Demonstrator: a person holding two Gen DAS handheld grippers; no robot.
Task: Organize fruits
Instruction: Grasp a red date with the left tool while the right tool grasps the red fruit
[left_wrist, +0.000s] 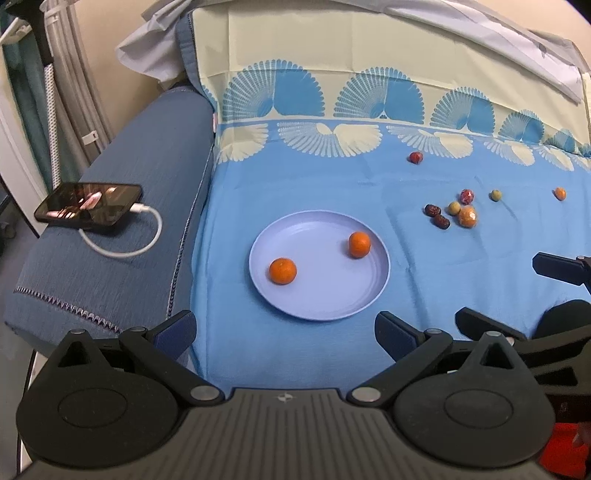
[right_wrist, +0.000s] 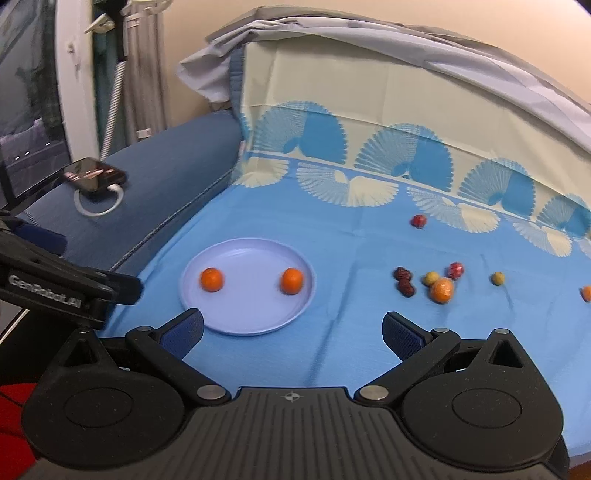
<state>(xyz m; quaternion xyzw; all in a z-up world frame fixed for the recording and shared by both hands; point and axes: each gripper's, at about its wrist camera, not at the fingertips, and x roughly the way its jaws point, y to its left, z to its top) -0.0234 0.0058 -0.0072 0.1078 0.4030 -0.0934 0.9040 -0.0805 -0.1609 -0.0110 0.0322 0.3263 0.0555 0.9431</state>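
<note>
nearest the cameras, the left tongs (left_wrist: 284, 332) and the right tongs (right_wrist: 293, 332) both hang released, jaws spread wide and nothing between them; just beyond them the lilac plate (left_wrist: 325, 306) sits on the blue cloth (left_wrist: 229, 229) of what looks like a sofa seat, with two small oranges (left_wrist: 283, 271) already inside it, well apart from each other; further off to the right lies the loose cluster still to be gathered: two dark red dates (left_wrist: 437, 216) touching, a wrapped orange fruit (left_wrist: 467, 216), a yellow-green one (left_wrist: 454, 207) just beside it, a red one (left_wrist: 467, 196); apart from these, another yellow-green fruit (left_wrist: 495, 195), an orange one (left_wrist: 560, 193) near the right edge, and a lone red one (left_wrist: 416, 157) farthest back (a phone (left_wrist: 88, 208) on a white cable rests on the armrest, no part of this); judging by the layout, the step in hand is between picks, oranges first; the next move likely calls for the right tongs to reach to the cluster and close on the wrapped orange without nudging its neighbours.
</note>
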